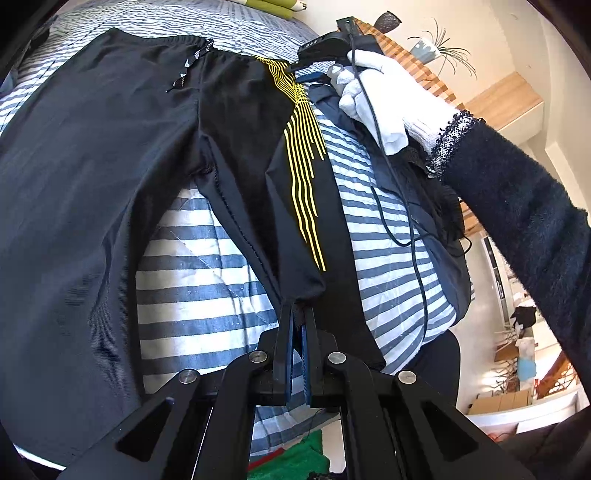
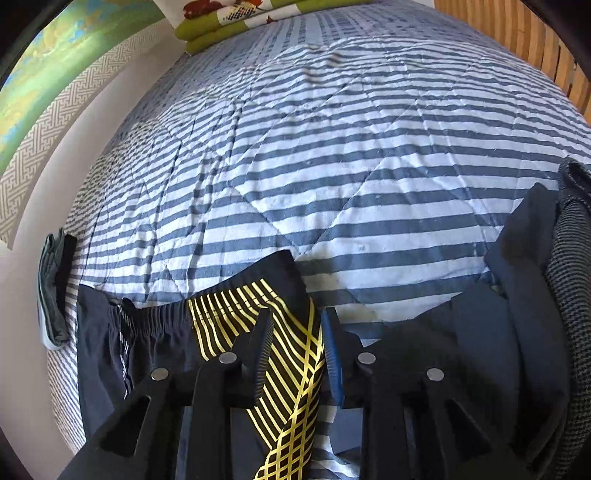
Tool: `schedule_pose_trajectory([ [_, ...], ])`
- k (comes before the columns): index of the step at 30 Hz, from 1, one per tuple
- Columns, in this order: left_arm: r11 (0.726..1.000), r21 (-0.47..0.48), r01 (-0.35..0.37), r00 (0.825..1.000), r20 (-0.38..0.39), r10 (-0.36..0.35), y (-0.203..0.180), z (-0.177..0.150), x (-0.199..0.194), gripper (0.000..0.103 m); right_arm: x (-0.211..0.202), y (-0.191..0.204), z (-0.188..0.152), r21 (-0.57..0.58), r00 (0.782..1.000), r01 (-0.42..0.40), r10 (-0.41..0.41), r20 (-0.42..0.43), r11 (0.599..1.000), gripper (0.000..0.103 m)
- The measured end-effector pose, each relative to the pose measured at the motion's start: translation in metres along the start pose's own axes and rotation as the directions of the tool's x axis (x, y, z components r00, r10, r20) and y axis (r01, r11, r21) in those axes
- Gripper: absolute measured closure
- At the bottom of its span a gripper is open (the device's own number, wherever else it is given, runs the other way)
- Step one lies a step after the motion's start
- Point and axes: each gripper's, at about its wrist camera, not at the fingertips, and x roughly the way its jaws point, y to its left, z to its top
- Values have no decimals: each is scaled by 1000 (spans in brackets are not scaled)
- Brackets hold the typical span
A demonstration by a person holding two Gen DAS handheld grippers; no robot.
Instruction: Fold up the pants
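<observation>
Closest to me, my left gripper [image 1: 300, 314] is pinched tight on the hem end of one leg of the black pants [image 1: 92, 177], fingers together with only cloth between them. That leg rises from the quilt toward the jaws, bunched at the grip, with yellow stripes [image 1: 304, 184] running down its outer side. My right gripper [image 2: 295, 325] sits over the waistband corner: jaws partly apart, the yellow-lined fabric [image 2: 291, 373] lying between them, pads not pressing it as far as I can tell, so nothing is gripped there. In the left view a white-gloved hand [image 1: 384, 103] with a dark fuzzy sleeve [image 1: 524, 214] carries that gripper, black cable [image 1: 417, 266] hanging off it. The pants lie spread on the blue-and-white striped quilt [image 2: 332, 155], other leg flat and wide on the left of the left view, elastic waistband with a drawstring [image 1: 186, 68] at the far end, striped quilt showing in the gap between the legs. More dark clothes [image 2: 535, 280] are heaped at the right edge of the right view, just beside the pants. A folded grey item [image 2: 55, 291] sits at the quilt's left edge. Beyond the waistband the quilt is open and flat up to a folded green blanket [image 2: 236, 26] at the far end; wood slats [image 2: 517, 33] border the far right.
</observation>
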Motion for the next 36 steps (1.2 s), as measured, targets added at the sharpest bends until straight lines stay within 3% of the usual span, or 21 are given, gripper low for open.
schedule_pose_trajectory([
  [1, 1000, -1, -4, 1000, 5, 4, 0, 0, -2, 100, 4, 2, -2, -3, 1000, 24, -24, 1, 1000, 79],
  [3, 1000, -6, -3, 1000, 21, 3, 3, -1, -8, 100, 8, 3, -4, 10, 999, 50, -50, -1, 999, 97],
  [4, 1000, -11, -4, 999, 33, 4, 5, -2, -13, 100, 6, 5, -5, 17, 999, 38, -38, 5, 999, 101],
  [8, 999, -51, -15, 996, 92, 20, 22, -9, -40, 100, -17, 24, -3, -18, 996, 63, -62, 63, 998, 102],
  [11, 994, -102, -34, 989, 141, 48, 42, -20, -66, 100, -43, 45, 0, -19, 994, 20, -18, 104, 1000, 102],
  [17, 968, -241, -77, 964, 231, 134, 95, -52, -120, 100, -63, 136, -2, -128, 989, -30, 49, 142, 991, 102],
  [21, 941, -324, -98, 950, 250, 185, 132, -72, -142, 100, -39, 205, -7, -200, 992, -23, 47, 116, 980, 102],
  [27, 907, -409, -100, 944, 249, 216, 173, -96, -153, 100, 18, 294, -25, -298, 998, 3, 17, 64, 955, 102],
  [36, 872, -483, -85, 937, 258, 234, 216, -114, -162, 100, 69, 359, -41, -372, 999, 40, -32, 29, 928, 102],
])
